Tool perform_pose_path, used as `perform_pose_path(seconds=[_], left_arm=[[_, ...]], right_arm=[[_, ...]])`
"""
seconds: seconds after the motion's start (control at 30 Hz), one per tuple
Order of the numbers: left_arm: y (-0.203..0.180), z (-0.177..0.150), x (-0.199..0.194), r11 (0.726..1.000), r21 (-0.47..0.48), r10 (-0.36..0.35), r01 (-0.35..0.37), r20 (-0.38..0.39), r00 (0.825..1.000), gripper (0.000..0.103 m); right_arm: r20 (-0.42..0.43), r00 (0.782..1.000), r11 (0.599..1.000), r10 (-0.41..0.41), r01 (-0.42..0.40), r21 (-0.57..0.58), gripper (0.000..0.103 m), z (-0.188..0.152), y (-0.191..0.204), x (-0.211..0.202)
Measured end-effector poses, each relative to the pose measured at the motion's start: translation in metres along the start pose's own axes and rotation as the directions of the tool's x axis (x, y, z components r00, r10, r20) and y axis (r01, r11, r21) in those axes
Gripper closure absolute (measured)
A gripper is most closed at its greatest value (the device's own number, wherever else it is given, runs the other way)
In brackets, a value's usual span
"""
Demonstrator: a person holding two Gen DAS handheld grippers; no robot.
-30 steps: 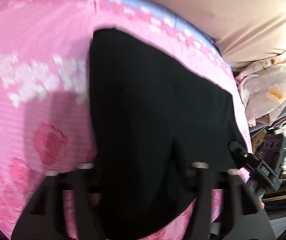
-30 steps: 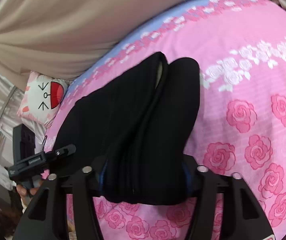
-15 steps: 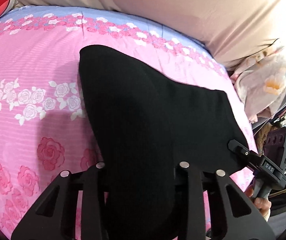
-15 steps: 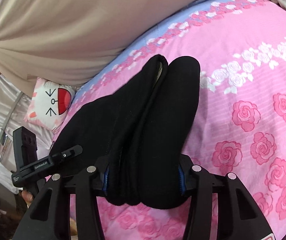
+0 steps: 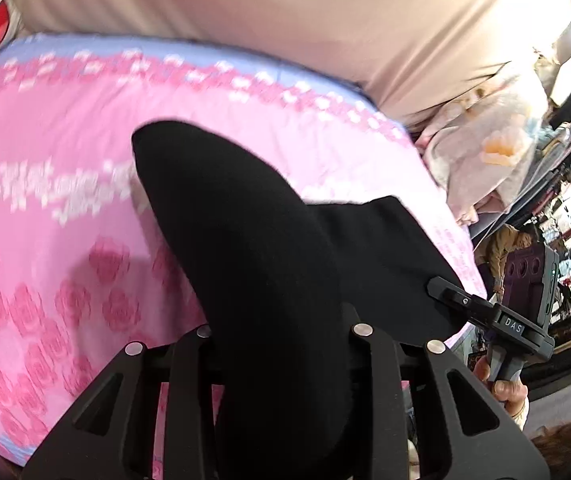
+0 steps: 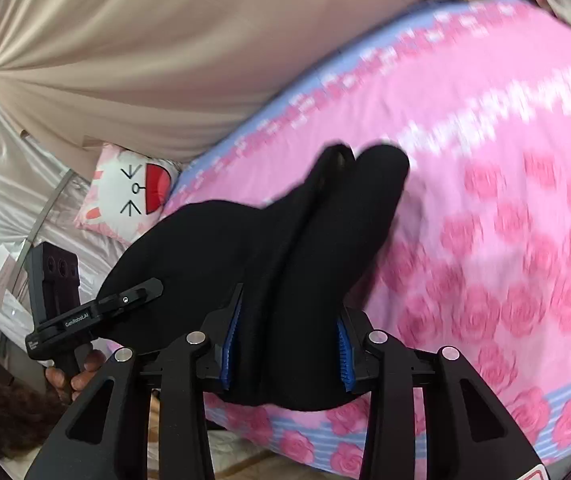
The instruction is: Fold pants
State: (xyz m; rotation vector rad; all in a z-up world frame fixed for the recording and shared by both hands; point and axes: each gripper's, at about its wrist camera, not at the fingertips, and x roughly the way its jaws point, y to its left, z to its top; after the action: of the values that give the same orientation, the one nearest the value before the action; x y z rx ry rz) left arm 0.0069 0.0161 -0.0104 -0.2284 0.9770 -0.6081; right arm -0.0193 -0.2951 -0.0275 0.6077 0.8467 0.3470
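Left wrist view: black pants [image 5: 253, 248], bunched, clamped in your left gripper [image 5: 281, 344]; far end draped on pink rose bedsheet [image 5: 65, 208]. Fingertips hidden by cloth.

Right wrist view: your right gripper [image 6: 285, 344], blue pads [image 6: 343, 352], clamps the doubled legs. Sheet blurred. Beige curtain [image 6: 165, 60], cartoon-face pillow [image 6: 133, 196] beyond.

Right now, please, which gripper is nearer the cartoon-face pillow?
Left: the left gripper sits on the pants' pillow side; the right gripper holds the far side.
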Motion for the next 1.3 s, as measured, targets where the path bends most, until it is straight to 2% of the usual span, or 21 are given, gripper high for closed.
perform_pose_path(seconds=[0.17,0.37,0.47,0.57,0.63,0.67,0.7,0.73,0.77,0.8,0.83,0.87,0.9,0.93,1.03,1.07,1.1,1.2,1.23,1.27,1.3], left_arm=[[-0.015,0.045,-0.021,0.998,0.061,-0.026,0.021,0.072,0.997,0.075],[-0.034,0.123,-0.039,0.987,0.161,-0.031,-0.008,0.240,0.970,0.075],[-0.031,0.164,-0.027,0.982,0.185,-0.020,-0.037,0.300,0.954,0.074],[-0.014,0.204,0.007,0.981,0.185,0.002,-0.067,0.329,0.944,0.073],[0.006,0.225,0.045,0.980,0.178,0.019,-0.085,0.343,0.939,0.066],[0.021,0.234,0.073,0.979,0.164,0.064,-0.123,0.325,0.944,0.058],[0.042,0.240,0.105,0.978,0.123,0.125,-0.167,0.294,0.948,0.040],[0.062,0.241,0.130,0.965,0.086,0.217,-0.248,0.273,0.937,0.034],[0.080,0.240,0.152,0.937,0.049,0.325,-0.346,0.237,0.915,0.033],[0.101,0.236,0.168,0.902,0.040,0.416,-0.430,0.186,0.890,0.039],[0.120,0.231,0.170,0.875,0.024,0.475,-0.484,0.158,0.866,0.040],[0.128,0.229,0.164,0.876,0.003,0.475,-0.482,0.160,0.865,0.039],[0.139,0.226,0.146,0.894,-0.045,0.445,-0.445,0.185,0.876,0.039],[0.142,0.228,0.133,0.899,-0.081,0.437,-0.430,0.202,0.877,0.039],[0.125,0.255,0.106,0.899,-0.110,0.438,-0.424,0.270,0.858,0.030],[0.112,0.266,0.106,0.900,-0.093,0.433,-0.425,0.291,0.853,0.023],[0.101,0.275,0.113,0.894,-0.072,0.442,-0.442,0.300,0.845,0.008],[0.076,0.288,0.162,0.846,-0.014,0.518,-0.533,0.262,0.814,0.005],[0.076,0.289,0.188,0.829,0.018,0.542,-0.559,0.221,0.811,0.005],[0.079,0.287,0.206,0.814,0.037,0.564,-0.580,0.188,0.804,0.005],[0.088,0.284,0.236,0.772,0.064,0.622,-0.632,0.129,0.773,0.005]], right_arm=[[0.087,0.996,0.993,0.013,-0.002,-0.122,0.067,0.052,0.029,-0.014],[0.221,0.974,0.965,0.053,0.007,-0.263,0.067,0.142,0.054,-0.013],[0.259,0.963,0.957,0.078,0.001,-0.291,0.067,0.189,0.050,0.008],[0.268,0.961,0.960,0.072,0.007,-0.281,0.064,0.235,0.025,0.053],[0.250,0.967,0.966,0.041,0.026,-0.259,0.050,0.255,-0.006,0.097],[0.222,0.975,0.972,-0.011,0.063,-0.225,0.046,0.264,-0.030,0.126],[0.194,0.979,0.978,-0.065,0.101,-0.184,0.041,0.268,-0.051,0.147],[0.166,0.971,0.973,-0.175,0.196,-0.122,0.041,0.271,-0.081,0.167],[0.149,0.958,0.963,-0.247,0.259,-0.073,0.041,0.271,-0.100,0.172],[0.153,0.957,0.967,-0.248,0.254,-0.018,0.047,0.269,-0.118,0.166],[0.177,0.959,0.975,-0.220,0.222,0.009,0.056,0.267,-0.124,0.155],[0.203,0.961,0.981,-0.188,0.192,0.000,0.058,0.267,-0.121,0.141],[0.210,0.961,0.981,-0.178,0.191,-0.041,0.065,0.268,-0.112,0.135],[0.226,0.957,0.970,-0.180,0.211,-0.120,0.073,0.273,-0.088,0.131],[0.237,0.963,0.950,-0.127,0.187,-0.251,0.072,0.286,-0.032,0.144],[0.219,0.970,0.942,-0.107,0.169,-0.289,0.072,0.292,-0.012,0.161],[0.196,0.975,0.936,-0.104,0.163,-0.313,0.073,0.296,-0.002,0.176],[0.118,0.973,0.900,-0.197,0.227,-0.372,0.073,0.301,0.006,0.248],[0.089,0.964,0.889,-0.252,0.267,-0.372,0.073,0.301,-0.004,0.270],[0.042,0.936,0.870,-0.349,0.340,-0.357,0.076,0.300,-0.028,0.298],[0.078,0.952,0.890,-0.295,0.304,-0.340,0.079,0.299,-0.044,0.300]])
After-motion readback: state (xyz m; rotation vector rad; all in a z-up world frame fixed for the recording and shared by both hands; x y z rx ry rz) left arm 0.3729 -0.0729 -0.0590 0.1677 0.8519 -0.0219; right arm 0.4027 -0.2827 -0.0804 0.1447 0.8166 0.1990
